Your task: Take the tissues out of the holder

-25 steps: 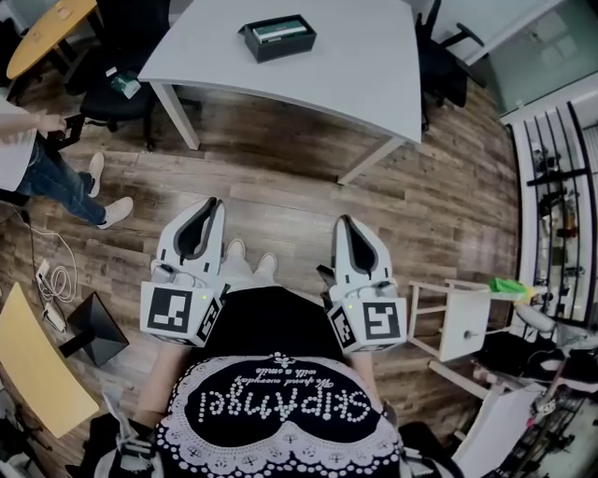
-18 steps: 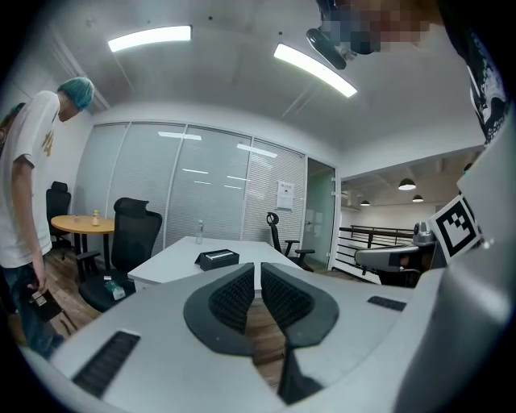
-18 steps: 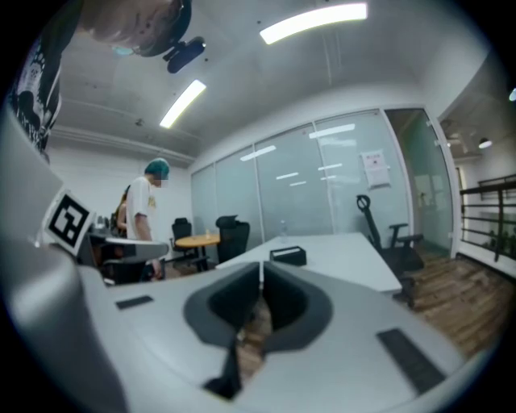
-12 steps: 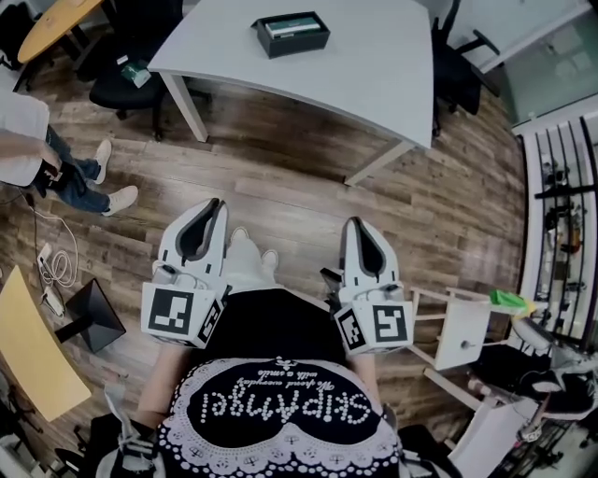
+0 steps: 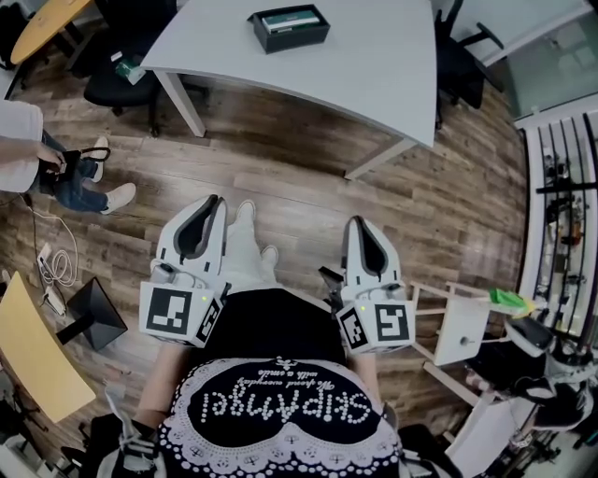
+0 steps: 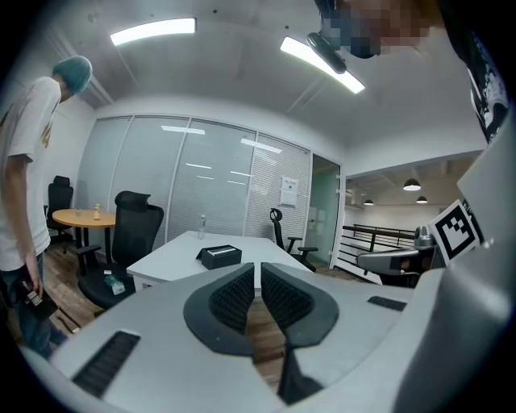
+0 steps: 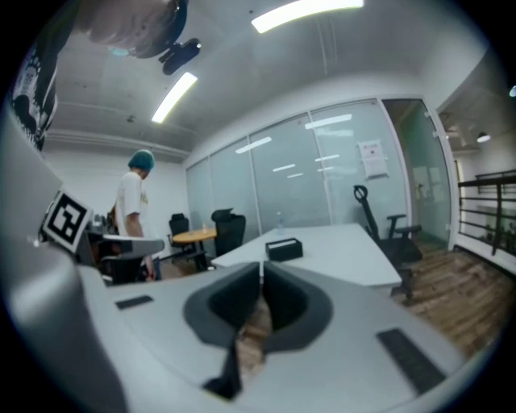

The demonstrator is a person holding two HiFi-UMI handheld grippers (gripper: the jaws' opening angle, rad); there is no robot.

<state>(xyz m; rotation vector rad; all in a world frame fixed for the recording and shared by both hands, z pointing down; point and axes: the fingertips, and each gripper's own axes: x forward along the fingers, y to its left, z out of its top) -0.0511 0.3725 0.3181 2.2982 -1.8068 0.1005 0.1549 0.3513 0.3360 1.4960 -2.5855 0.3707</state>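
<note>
Wearer's foot (image 5: 245,219) stepped forward; floor (image 5: 308,196) and table (image 5: 374,56) edge lie before holder (image 5: 289,26).

The tissue holder (image 5: 289,27) is black; the counter (image 5: 374,75) is pale grey. The floor (image 5: 280,177) shows brown wood planks. The left gripper (image 5: 215,203) and right gripper (image 5: 354,222) are white with black pads and black-and-white square markers.

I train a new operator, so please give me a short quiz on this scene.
1. True or false: the black tissue holder is held by a gripper.
2. The left gripper and the right gripper are: A open; B shut, empty; C shut on tissues.
3. At which edge of the head view stands another person?
Key: 1 false, it stands on the white table; 2 B; 3 left.
</note>
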